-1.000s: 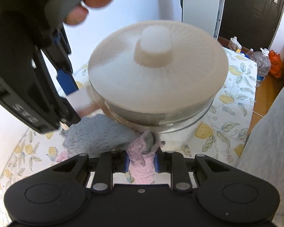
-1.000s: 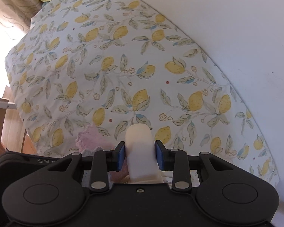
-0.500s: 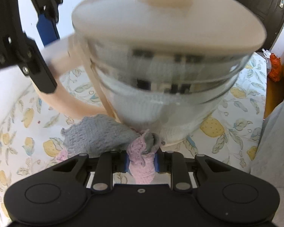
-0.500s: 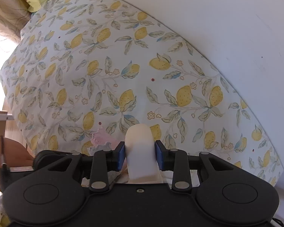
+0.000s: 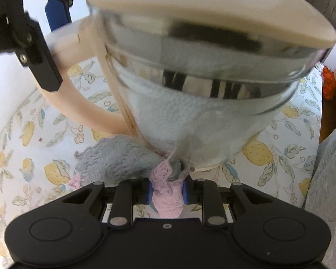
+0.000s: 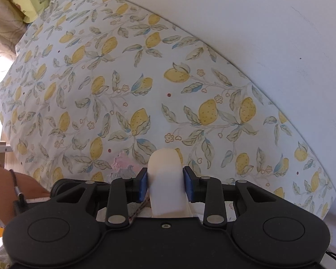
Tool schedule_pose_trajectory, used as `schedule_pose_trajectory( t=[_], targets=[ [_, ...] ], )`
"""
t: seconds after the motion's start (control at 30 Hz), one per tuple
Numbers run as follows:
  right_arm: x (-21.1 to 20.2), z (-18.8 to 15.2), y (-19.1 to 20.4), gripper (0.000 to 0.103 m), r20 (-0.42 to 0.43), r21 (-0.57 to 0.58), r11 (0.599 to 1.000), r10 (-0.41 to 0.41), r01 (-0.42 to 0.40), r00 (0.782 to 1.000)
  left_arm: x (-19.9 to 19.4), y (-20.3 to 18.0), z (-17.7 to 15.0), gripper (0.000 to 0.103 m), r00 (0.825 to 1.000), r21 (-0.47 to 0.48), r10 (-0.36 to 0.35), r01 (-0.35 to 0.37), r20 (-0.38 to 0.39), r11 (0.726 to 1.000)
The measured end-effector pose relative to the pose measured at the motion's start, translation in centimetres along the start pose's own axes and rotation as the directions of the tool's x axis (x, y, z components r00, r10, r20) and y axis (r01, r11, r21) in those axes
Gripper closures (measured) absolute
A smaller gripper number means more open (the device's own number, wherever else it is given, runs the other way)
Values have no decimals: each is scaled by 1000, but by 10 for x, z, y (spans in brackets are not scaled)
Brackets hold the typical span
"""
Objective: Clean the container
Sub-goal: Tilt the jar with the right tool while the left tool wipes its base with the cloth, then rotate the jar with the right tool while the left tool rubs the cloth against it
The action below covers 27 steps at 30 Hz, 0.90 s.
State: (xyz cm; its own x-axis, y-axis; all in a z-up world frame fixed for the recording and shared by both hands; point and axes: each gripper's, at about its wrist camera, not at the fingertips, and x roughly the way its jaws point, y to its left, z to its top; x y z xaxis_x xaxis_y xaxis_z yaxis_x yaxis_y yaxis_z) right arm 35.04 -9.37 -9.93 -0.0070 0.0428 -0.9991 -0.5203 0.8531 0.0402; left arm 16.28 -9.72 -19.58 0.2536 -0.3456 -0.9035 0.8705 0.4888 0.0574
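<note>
The left gripper [image 5: 165,192] is pinching a pink-and-grey cloth [image 5: 123,159], which presses against the lower glass wall of the container [image 5: 201,103]; the container fills the left wrist view from 10 to 2 o'clock, tilted, its cream lid [image 5: 212,11] on, above the lemon-print bench [image 5: 33,134]; the right gripper [image 6: 165,183] is clamped on the container's cream handle [image 6: 165,179], seen at 9 o'clock in the left view; a white wall [image 6: 257,22] runs behind the bench.
</note>
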Motion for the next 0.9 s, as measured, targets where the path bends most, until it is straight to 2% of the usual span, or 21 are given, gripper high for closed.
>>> schedule_pose_trajectory(
  t=[0.23,0.43,0.67,0.9],
  targets=[
    [-4,-4,-8,66,17,53,999,-3,3,1000,-34,-1,13,80,999,41,22,-23,33,999],
    [-5,-7,-19,66,30,89,996,-3,0,1000,-52,-7,26,80,998,135,38,-44,45,990],
    [-6,-13,-31,66,43,140,990,0,-6,999,-81,-15,40,80,998,229,16,-28,54,973],
    [-6,-18,-43,66,50,195,981,2,-11,999,-82,-26,43,79,998,290,13,-28,56,957]
  ],
)
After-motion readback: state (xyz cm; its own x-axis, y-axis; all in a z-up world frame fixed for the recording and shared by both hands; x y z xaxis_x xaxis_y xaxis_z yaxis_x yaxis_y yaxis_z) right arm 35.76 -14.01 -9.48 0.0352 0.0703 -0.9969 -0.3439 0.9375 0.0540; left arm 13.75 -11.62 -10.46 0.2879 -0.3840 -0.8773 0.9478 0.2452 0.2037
